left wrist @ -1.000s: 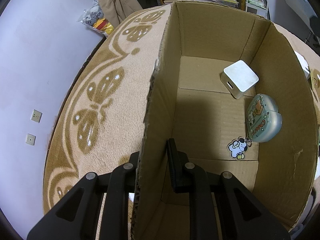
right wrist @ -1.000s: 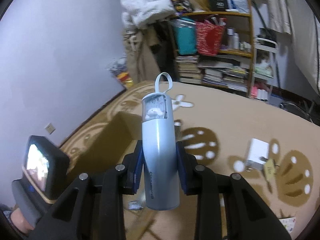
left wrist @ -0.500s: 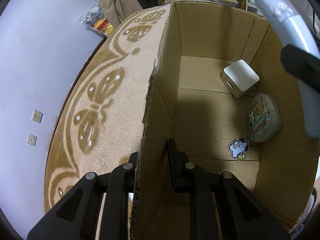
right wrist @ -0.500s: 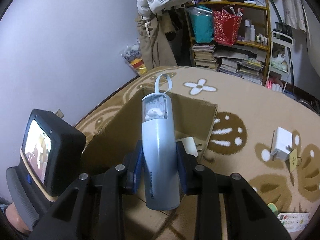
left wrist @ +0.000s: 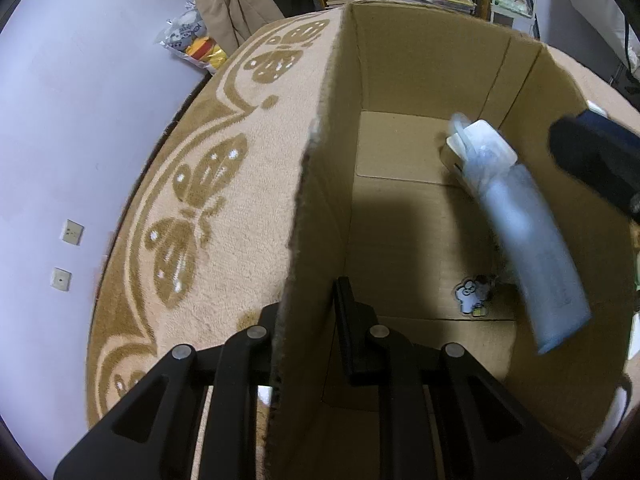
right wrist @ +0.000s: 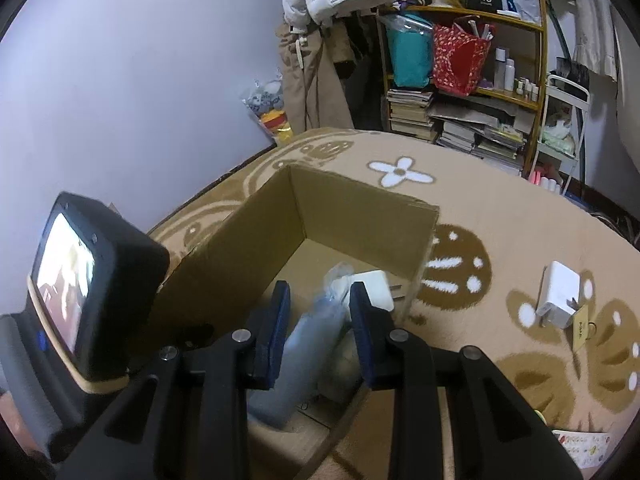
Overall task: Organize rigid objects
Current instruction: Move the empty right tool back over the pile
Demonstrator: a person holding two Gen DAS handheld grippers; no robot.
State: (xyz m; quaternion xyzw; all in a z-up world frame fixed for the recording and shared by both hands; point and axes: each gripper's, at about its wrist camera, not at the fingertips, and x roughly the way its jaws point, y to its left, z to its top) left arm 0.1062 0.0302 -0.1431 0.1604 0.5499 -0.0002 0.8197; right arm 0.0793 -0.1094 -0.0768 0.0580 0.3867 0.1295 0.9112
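Right wrist view: the right tool (right wrist: 318,308) has opened, and the pale blue bottle (left wrist: 528,236), gripped half a second ago, now drops blurred into the cardboard box (left wrist: 420,64). Left tool (left wrist: 310,300) stays clamped on the box wall, so this item is nearly stowed.

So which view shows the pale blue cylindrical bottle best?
The left wrist view: the pale blue cylindrical bottle shows nearly full length inside the brown cardboard box, though motion-blurred. In the right wrist view the open right gripper frames it, its fingers hiding part of the body.
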